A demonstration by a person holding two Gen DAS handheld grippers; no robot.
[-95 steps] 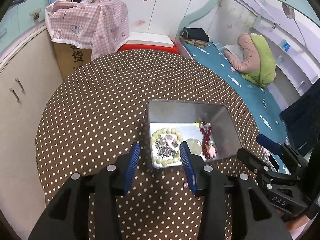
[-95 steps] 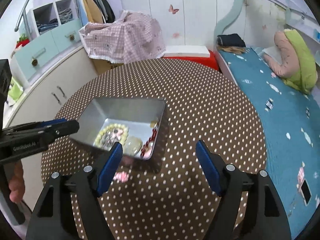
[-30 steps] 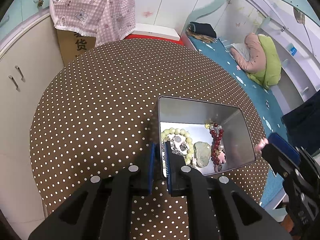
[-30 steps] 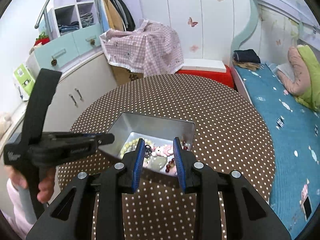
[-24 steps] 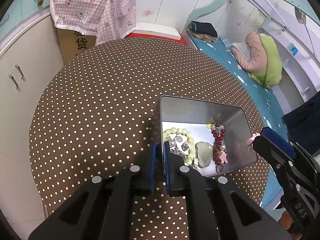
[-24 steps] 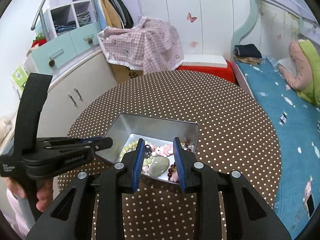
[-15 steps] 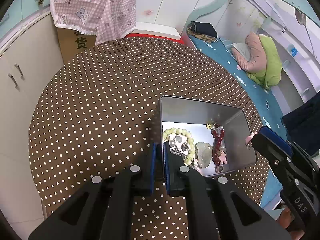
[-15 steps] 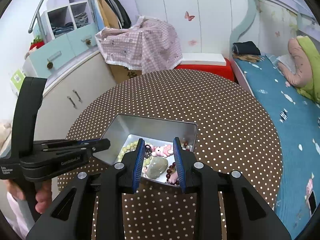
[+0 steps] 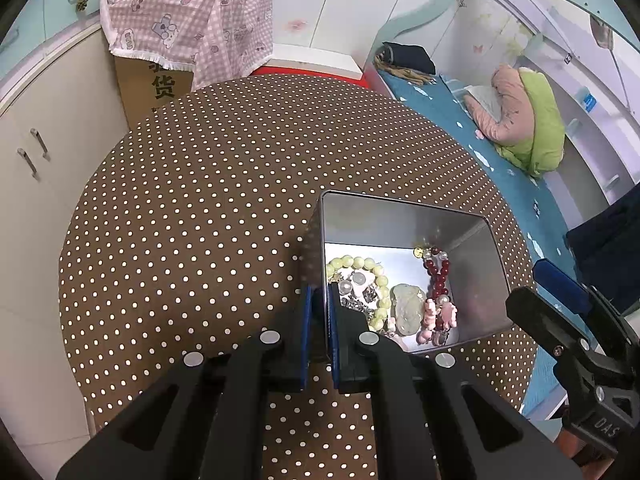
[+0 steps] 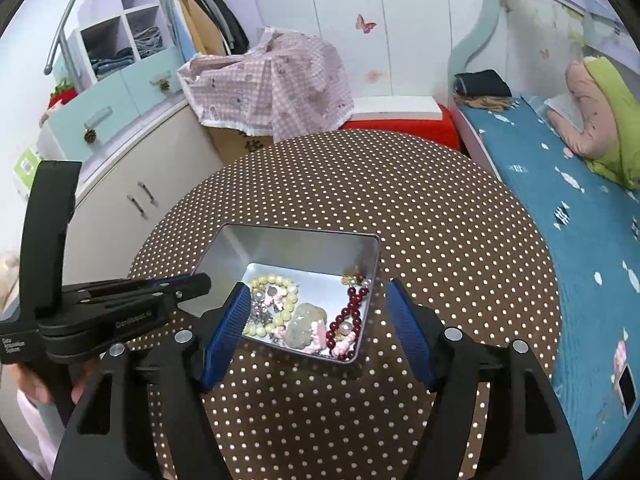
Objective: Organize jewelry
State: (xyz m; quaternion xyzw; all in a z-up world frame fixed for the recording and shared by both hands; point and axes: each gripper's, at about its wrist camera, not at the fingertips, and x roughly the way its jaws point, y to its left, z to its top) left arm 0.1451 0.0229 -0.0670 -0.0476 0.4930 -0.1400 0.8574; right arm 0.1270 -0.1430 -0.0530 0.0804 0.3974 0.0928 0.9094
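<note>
A silver metal tin (image 9: 404, 216) (image 10: 296, 242) sits on the brown polka-dot round table (image 9: 200, 220) (image 10: 440, 240). It holds a pale green bead bracelet (image 9: 370, 266) (image 10: 280, 286), a jade pendant (image 9: 406, 308) (image 10: 304, 328), a dark red bead bracelet (image 9: 438, 280) (image 10: 350, 308) and a small pink charm piece (image 9: 440, 316) (image 10: 326, 338). My left gripper (image 9: 319, 320) is shut on the tin's near left wall. It also shows in the right wrist view (image 10: 192, 282). My right gripper (image 10: 316, 332) is open and empty, just above the tin's near edge.
A cardboard box under a pink checked cloth (image 9: 188, 28) (image 10: 272, 80) stands behind the table. White cabinets (image 9: 32, 152) are to the left. A bed with a blue cover (image 10: 580, 208) runs along the right. The table's edge is near the tin.
My right gripper has opened and let go of the pink charm piece, which now lies in the tin. My left gripper stays shut on the tin's wall.
</note>
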